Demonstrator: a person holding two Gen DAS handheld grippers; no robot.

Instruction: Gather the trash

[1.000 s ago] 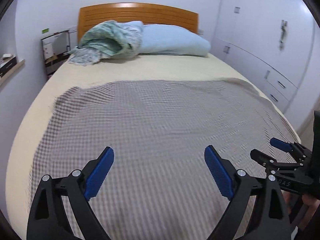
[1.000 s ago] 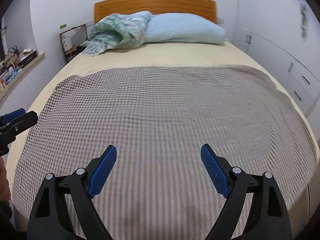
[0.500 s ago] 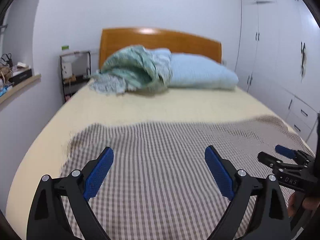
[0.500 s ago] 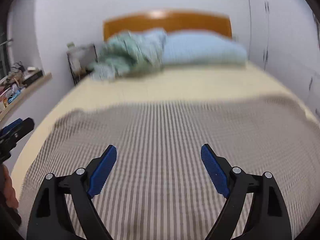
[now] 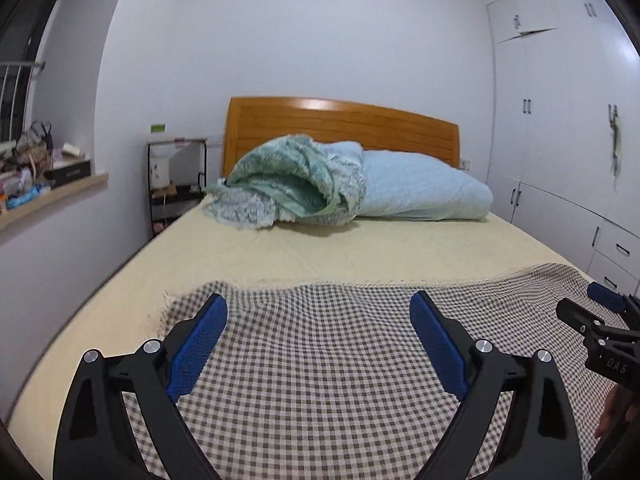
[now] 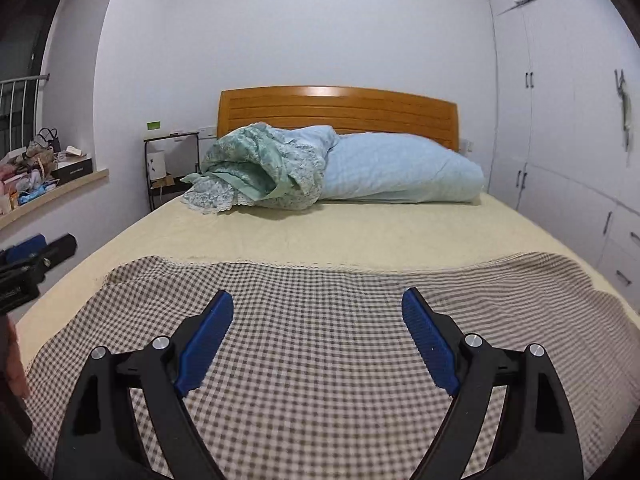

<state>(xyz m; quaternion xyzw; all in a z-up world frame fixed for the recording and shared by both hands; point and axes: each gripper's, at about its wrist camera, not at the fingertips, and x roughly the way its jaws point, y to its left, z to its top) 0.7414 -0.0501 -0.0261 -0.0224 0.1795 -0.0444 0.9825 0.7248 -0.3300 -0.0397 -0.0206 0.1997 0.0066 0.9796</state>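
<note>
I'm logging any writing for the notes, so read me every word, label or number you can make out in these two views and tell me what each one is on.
"DAS": white letters on the black body of the right gripper, seen at the edge of the left wrist view.
Black box on the window ledge: pale lettering on its side, too small to read.
Green label above the bedside shelf: too blurred to read.
Nothing else legible.

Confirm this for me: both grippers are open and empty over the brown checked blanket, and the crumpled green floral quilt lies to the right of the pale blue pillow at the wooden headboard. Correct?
Not quite. In both wrist views the crumpled green floral quilt lies left of the pale blue pillow, not right. The rest holds: left gripper and right gripper are open and empty over the brown checked blanket, by the wooden headboard.
</note>
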